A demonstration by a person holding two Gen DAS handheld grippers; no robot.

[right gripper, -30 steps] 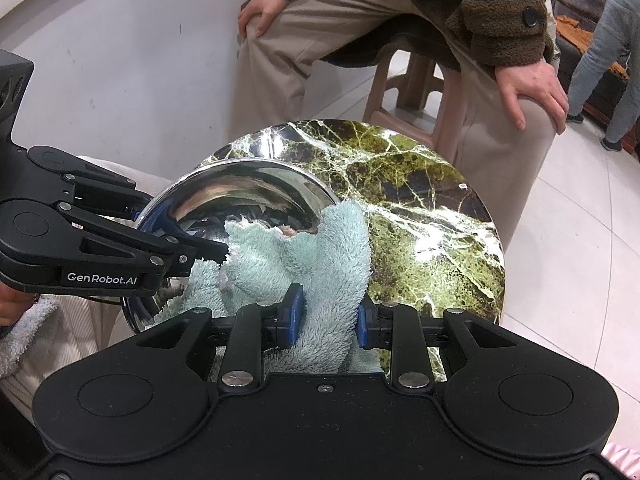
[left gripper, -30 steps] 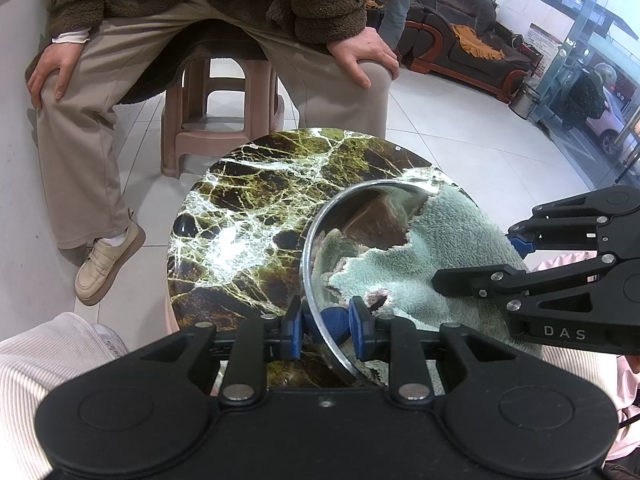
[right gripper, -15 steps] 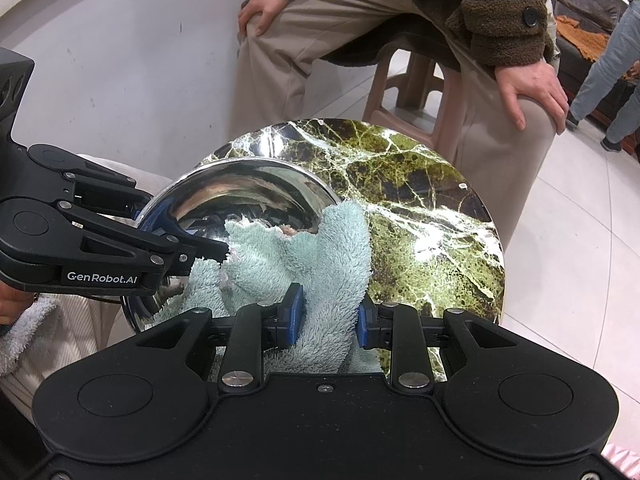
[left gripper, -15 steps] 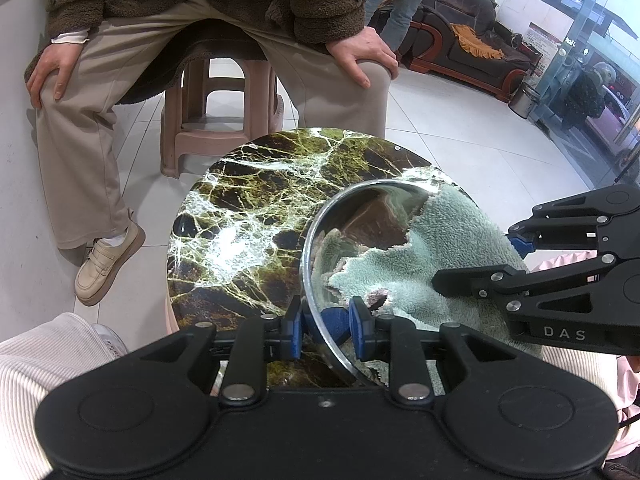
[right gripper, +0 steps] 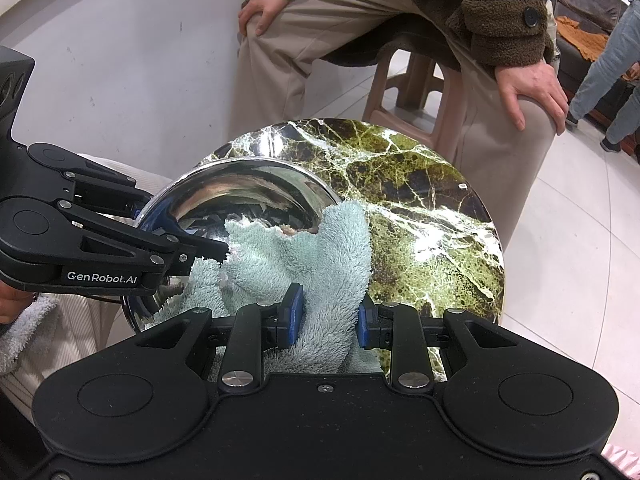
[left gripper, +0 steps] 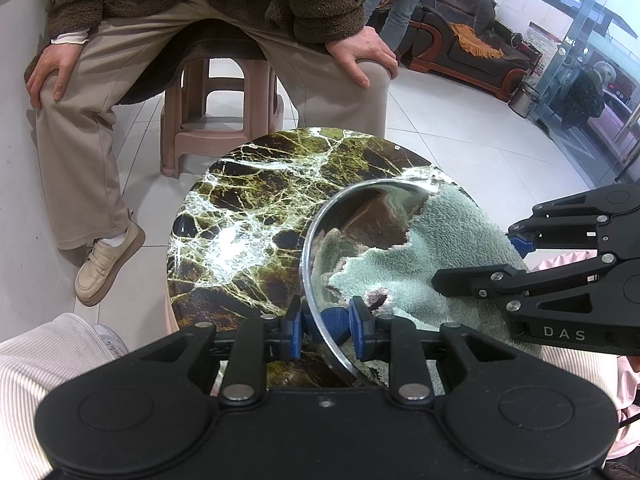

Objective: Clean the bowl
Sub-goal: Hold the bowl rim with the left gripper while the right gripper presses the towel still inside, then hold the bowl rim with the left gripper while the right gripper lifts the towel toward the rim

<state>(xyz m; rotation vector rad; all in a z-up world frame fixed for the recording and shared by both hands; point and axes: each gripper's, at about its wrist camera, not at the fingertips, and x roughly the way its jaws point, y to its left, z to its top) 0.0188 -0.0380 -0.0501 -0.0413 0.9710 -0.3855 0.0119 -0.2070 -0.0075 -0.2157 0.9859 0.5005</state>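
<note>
Two tongs are at work on the little round counter (left gripper: 256,216). Left tongs (left gripper: 325,326) are nearly closed, and their blue pads pinch the thin rim of the shiny metal bowl (left gripper: 360,216). One pad sits outside the rim and one sits inside. The bowl is tipped up on its edge, with its open side facing the right tongs. It rests on the green and black marble top, near the edge at about 5 o'clock when seen from the left camera.

Right tongs (right gripper: 328,316) are also nearly closed. They squeeze a fluffy, pale green cloth (right gripper: 320,256) between their blue pads. The cloth hangs over the bowl's rim and fills the lower part of the inside. Its torn edge lies against the shiny wall. From the right camera the bowl (right gripper: 248,188) is at about 10 o'clock on the counter (right gripper: 420,208), and the left tongs (right gripper: 218,246) reach in from 9 o'clock.

Across the counter, at 12 o'clock, a person (left gripper: 200,20) sits on a pink plastic stool (left gripper: 216,128). That person wears a brown fuzzy coat and tan trousers, with a hand on each knee. A dark sofa (left gripper: 468,48) stands far back at about 2 o'clock.
</note>
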